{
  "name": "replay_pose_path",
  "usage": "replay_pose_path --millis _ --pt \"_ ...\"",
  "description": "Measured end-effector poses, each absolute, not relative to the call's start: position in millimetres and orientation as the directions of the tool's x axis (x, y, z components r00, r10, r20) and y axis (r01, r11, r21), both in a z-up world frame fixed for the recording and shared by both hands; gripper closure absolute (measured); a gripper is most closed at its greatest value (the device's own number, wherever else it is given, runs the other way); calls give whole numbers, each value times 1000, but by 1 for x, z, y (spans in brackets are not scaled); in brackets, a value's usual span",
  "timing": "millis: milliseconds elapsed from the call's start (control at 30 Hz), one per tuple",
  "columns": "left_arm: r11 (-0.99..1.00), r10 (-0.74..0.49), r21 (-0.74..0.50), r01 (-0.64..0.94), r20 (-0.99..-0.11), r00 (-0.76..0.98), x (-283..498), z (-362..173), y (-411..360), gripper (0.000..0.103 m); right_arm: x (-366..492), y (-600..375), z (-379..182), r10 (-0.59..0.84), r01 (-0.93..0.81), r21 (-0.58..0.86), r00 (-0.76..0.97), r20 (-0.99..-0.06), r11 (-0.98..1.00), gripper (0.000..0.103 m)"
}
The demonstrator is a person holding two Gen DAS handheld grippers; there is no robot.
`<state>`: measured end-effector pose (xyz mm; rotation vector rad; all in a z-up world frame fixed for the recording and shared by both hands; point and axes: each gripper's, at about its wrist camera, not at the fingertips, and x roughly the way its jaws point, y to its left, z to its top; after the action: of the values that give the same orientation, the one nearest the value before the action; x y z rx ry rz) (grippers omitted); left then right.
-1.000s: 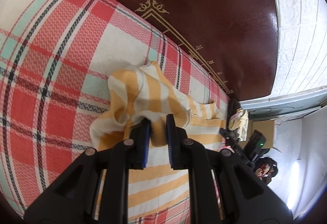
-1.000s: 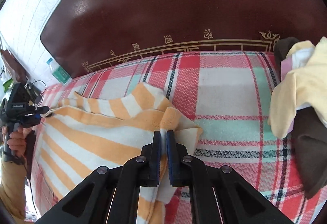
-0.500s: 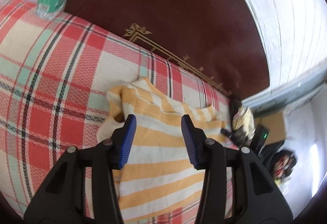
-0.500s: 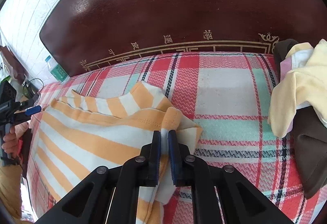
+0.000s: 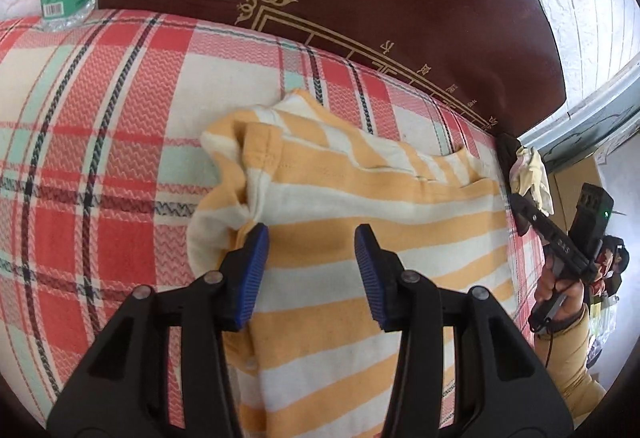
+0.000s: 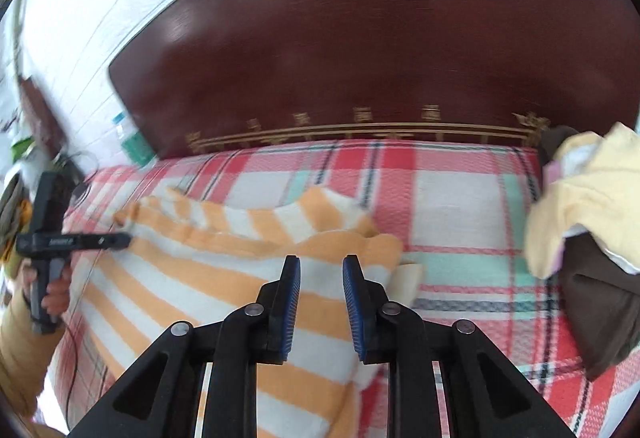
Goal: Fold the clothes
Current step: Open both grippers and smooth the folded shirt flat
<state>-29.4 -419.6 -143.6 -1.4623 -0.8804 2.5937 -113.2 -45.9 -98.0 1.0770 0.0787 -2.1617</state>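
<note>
I see the striped shirt lying on the bed – soft, light, floppy. Left hand-held gripper stands wide, right hand-held gripper partly apart, both empty; I would pinch the hemmed corners.

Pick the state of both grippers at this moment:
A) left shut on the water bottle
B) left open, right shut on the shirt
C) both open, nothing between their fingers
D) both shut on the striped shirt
C: the left gripper and right gripper both gape open above the striped shirt, which lies on the plaid blanket.
</note>
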Motion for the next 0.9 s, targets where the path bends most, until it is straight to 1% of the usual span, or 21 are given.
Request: replay_pose_path --millis 100,233,367,467,533,567,600,633,667,767,900 --pt "-841 290 -486 238 -777 -559 -28 -144 -418 56 -109 -61 -108 -550 649 211 -378 -745 -731 78" --pt "-853 266 -463 240 -782 -563 -27 -145 -413 56 -115 -70 -132 -516 630 221 -333 -789 -744 78" --pt "-866 230 -443 234 -766 -600 -16 -131 -410 56 -116 -67 -133 -536 618 246 -338 -774 -746 78" --pt "-880 195 -420 223 -745 -638 0 -117 -407 56 -110 -63 -123 -533 619 237 -349 -771 -748 75" --pt "-891 178 -404 206 -729 -661 12 -108 -402 56 -103 -59 -113 -555 627 250 -353 -753 -738 73" --pt "-897 175 -398 192 -719 -672 19 -104 -399 56 -98 -58 -110 -568 638 256 -349 -745 -727 71" --pt "-902 177 -393 179 -714 -677 24 -101 -396 55 -93 -57 -107 -571 645 252 -350 -742 -722 66" --pt "-906 180 -389 166 -710 -681 30 -99 -392 51 -87 -56 -105 -574 651 247 -352 -739 -717 64" --pt "-911 184 -382 155 -713 -676 33 -100 -386 50 -82 -56 -104 -584 660 256 -339 -737 -706 62" --pt "-936 168 -325 131 -745 -646 39 -109 -368 50 -69 -57 -108 -596 684 268 -300 -745 -678 62" --pt "-952 142 -276 134 -783 -606 39 -126 -355 50 -59 -63 -124 -554 690 228 -293 -779 -687 61"
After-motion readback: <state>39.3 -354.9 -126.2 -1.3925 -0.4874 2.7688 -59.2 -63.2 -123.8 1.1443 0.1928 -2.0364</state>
